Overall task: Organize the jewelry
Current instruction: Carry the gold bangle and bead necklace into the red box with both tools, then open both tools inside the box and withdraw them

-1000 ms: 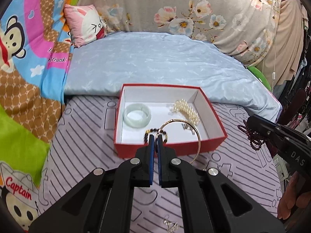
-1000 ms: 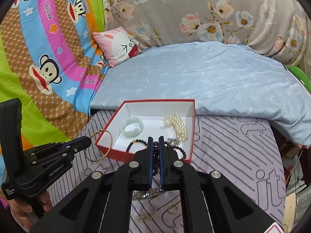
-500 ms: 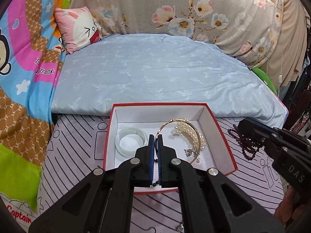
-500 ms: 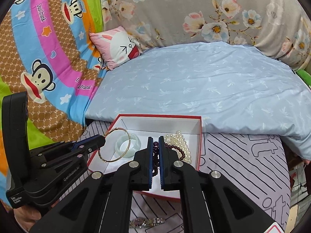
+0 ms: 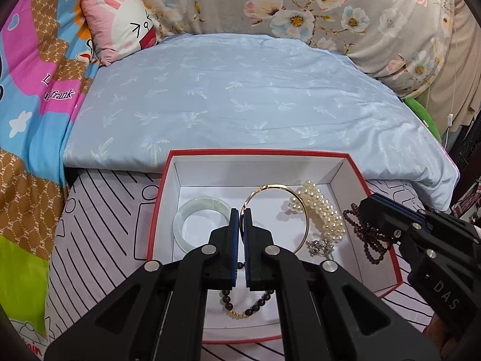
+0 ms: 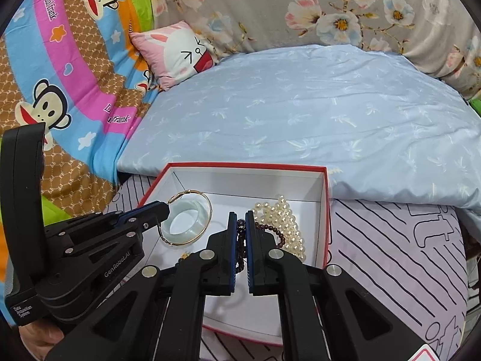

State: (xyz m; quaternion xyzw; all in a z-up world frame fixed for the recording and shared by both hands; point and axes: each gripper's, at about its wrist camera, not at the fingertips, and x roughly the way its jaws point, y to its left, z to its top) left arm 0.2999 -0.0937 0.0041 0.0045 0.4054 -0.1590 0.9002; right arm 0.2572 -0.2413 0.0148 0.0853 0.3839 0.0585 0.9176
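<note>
Jewelry sits gathered in and above one red box (image 5: 377, 198) with a white inside, which lies on a striped pale cloth at the foot of a light blue bedsheet (image 5: 228, 90). Left tongs (image 5: 240, 213) are clenched on a thin gold bangle (image 5: 302, 207), holding the hoop upright over the middle of the box; in the right wrist view the same bangle (image 6: 207, 210) hangs in front of the pale green jade bangle (image 6: 185, 222). That jade bangle (image 5: 200, 221) lies flat on the box floor toward its left wall. Right tongs (image 6: 240, 218) are clenched on a string of dark red beads (image 6: 272, 230), which dangles above the right part of the box; from the left wrist view the beads (image 5: 365, 234) hang in loops just inside the box's right wall. A white pearl bracelet (image 5: 323, 210) lies piled on the box floor near that right wall, with a small silver chain (image 5: 320, 245) just beside it toward the near edge. A bracelet of dark and gold beads (image 5: 245, 308) rests on the box floor close to the near wall, partly hidden by the left tongs. Beyond the box, a pink bunny pillow (image 5: 120, 24) leans at the far left corner of the bedsheet, against a floral gray cover (image 5: 330, 9).
</note>
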